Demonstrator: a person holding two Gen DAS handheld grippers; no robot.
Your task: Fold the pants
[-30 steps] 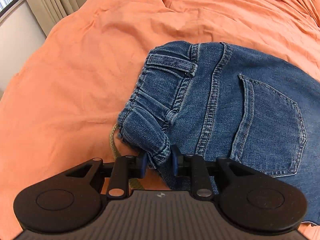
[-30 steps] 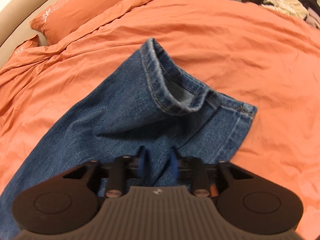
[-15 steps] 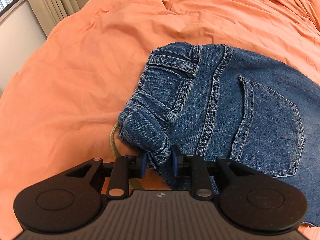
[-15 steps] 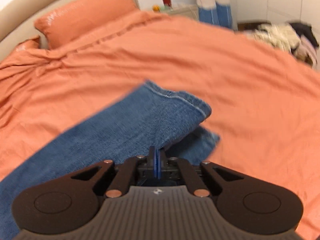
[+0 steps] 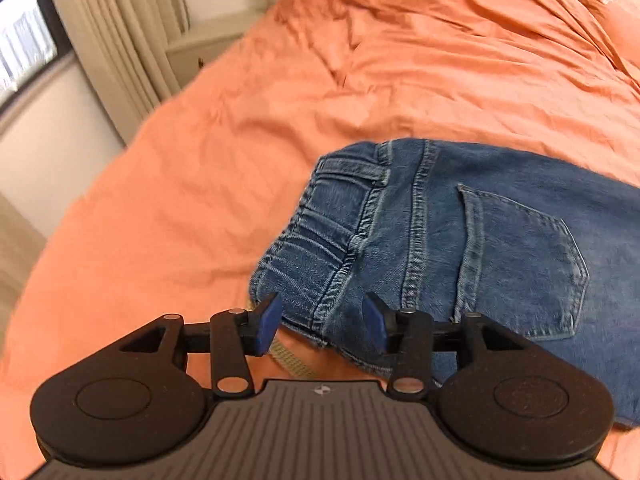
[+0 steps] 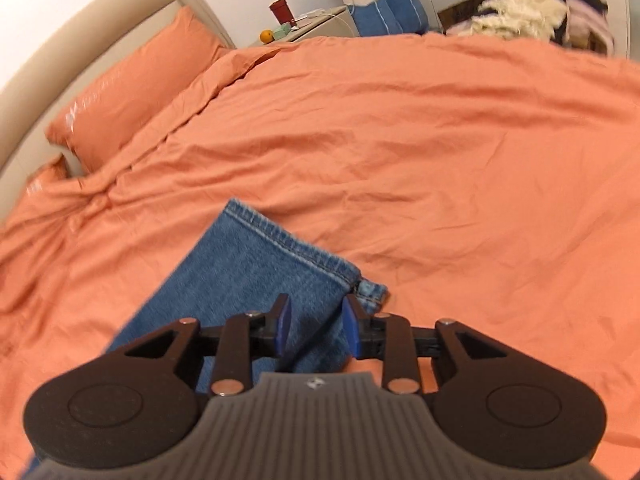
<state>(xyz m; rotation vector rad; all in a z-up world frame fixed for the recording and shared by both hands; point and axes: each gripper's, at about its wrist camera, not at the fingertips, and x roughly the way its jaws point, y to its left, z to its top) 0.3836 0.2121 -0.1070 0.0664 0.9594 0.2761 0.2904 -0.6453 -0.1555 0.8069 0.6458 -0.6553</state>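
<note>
Your left claw (image 5: 322, 326) is spread wide over the waistband of the blue jeans (image 5: 460, 248), which lie flat on the orange bed (image 5: 200, 184). Your right claw (image 6: 314, 330) gapes above the leg hems (image 6: 296, 248), holding nothing.

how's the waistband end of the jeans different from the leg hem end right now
The gathered waistband end of the blue denim jeans is bunched and ridged, with belt loops and a stitched back pocket nearby; the leg hem end lies flat, one plain stitched edge over a second hem peeking out beneath. The left gripper has its jaws spread wider than the right gripper. Both ends rest on the orange duvet, and neither is clamped.
</note>
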